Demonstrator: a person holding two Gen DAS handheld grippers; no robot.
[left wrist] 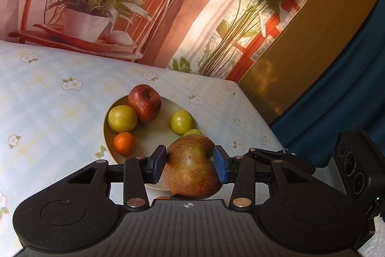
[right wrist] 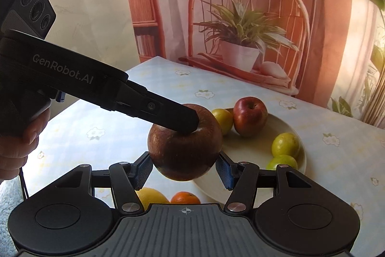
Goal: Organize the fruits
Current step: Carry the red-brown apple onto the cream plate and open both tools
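Note:
My left gripper (left wrist: pixel 190 166) is shut on a large brownish-green apple (left wrist: pixel 191 166) and holds it above the near rim of a cream plate (left wrist: pixel 154 134). On the plate lie a red apple (left wrist: pixel 144 102), two green fruits (left wrist: pixel 122 119) (left wrist: pixel 181 122), a third green one partly hidden, and a small orange (left wrist: pixel 124 143). In the right wrist view the same apple (right wrist: pixel 185 151) sits between my right gripper's (right wrist: pixel 184 169) pads; the left gripper's finger (right wrist: pixel 168 116) presses on its top. The right jaws stand at the apple's sides; contact is unclear.
The table has a pale floral cloth (left wrist: pixel 48 93). A yellow fruit (right wrist: pixel 150 195) and another orange (right wrist: pixel 185 198) lie on the cloth near the right gripper, outside the plate (right wrist: pixel 259 151). A printed backdrop (right wrist: pixel 240 28) stands behind the table. The table's right edge (left wrist: pixel 255 107) is close to the plate.

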